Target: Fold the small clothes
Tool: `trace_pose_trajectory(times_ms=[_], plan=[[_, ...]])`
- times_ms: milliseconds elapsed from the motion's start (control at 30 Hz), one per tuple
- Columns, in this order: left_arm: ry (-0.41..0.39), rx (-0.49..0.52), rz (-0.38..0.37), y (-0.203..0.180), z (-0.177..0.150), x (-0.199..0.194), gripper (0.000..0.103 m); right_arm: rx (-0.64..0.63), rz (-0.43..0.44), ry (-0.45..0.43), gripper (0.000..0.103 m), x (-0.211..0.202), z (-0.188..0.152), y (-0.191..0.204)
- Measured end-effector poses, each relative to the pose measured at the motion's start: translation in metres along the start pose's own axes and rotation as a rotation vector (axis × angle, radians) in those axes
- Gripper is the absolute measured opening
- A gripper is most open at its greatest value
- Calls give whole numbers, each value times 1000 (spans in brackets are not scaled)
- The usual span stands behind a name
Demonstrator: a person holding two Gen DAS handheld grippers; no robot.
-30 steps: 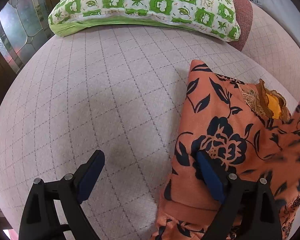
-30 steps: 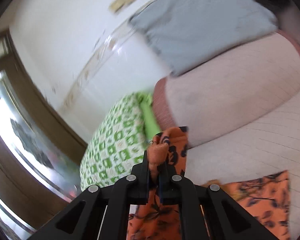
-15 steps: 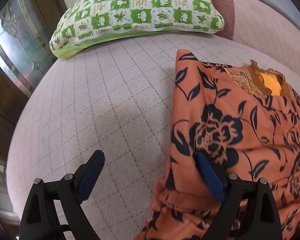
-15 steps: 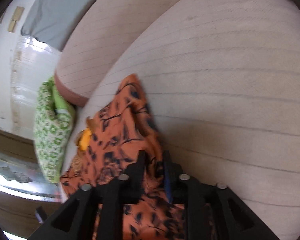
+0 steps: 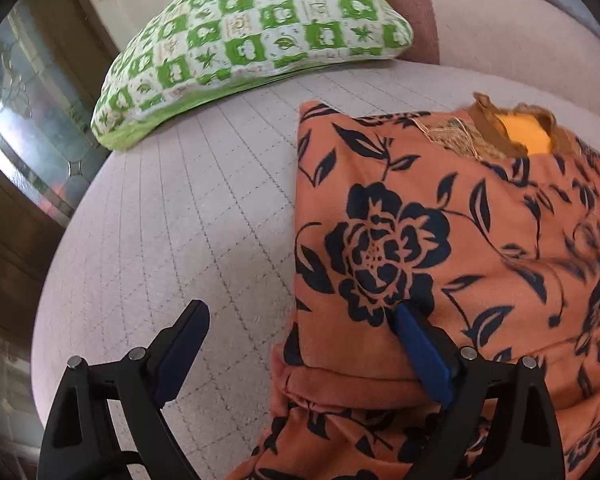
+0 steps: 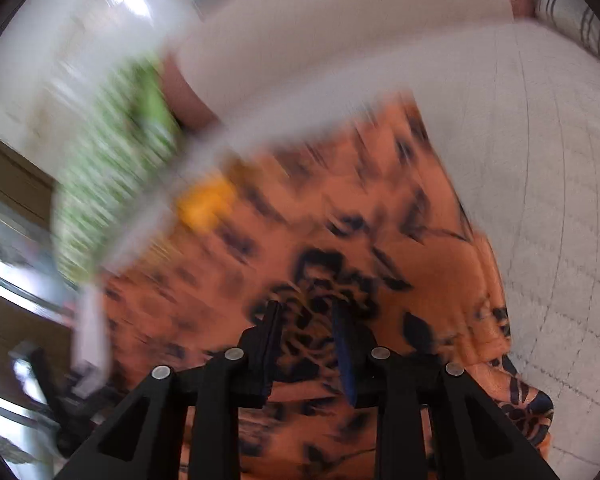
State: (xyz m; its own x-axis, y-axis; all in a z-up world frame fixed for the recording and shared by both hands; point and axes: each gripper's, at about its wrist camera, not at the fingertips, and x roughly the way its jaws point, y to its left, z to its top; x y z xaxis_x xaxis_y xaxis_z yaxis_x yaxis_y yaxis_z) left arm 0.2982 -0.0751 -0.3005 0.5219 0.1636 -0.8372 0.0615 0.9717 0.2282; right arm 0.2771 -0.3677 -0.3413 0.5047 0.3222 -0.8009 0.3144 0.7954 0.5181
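Left tool astride garment edge

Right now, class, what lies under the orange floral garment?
The garment lies on the pale quilted cushion, which shows bare to its left. A folded layer of the same cloth peeks out at its near edge. Anything else beneath is covered.

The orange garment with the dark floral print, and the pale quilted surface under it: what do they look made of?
The orange floral garment looks like thin, matte woven cloth, perhaps cotton or rayon: it creases softly and folds flat, with a frayed-looking trim at the yellow-lined neckline. The pale quilted surface seems padded, matte upholstery fabric, judging by its stitched grid lines.
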Motion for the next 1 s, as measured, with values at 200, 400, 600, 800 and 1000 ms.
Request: trace_pose_trajectory(times_ms=[200, 400, 600, 800, 1000], plan=[[-61, -81, -80, 7, 1, -26, 94, 53, 134, -89, 31, -26, 0, -3], [56, 52, -77, -33, -13, -5, 96, -116, 133, 67, 43, 1, -29, 47], [0, -18, -122, -23, -12, -22, 96, -129, 140, 18, 49, -7, -30, 44], [-77, -53, -137, -24, 12, -24, 96, 52, 121, -173, 54, -28, 17, -4], [86, -156, -172, -11, 21, 23, 98, 128, 119, -179, 65, -17, 29, -43]])
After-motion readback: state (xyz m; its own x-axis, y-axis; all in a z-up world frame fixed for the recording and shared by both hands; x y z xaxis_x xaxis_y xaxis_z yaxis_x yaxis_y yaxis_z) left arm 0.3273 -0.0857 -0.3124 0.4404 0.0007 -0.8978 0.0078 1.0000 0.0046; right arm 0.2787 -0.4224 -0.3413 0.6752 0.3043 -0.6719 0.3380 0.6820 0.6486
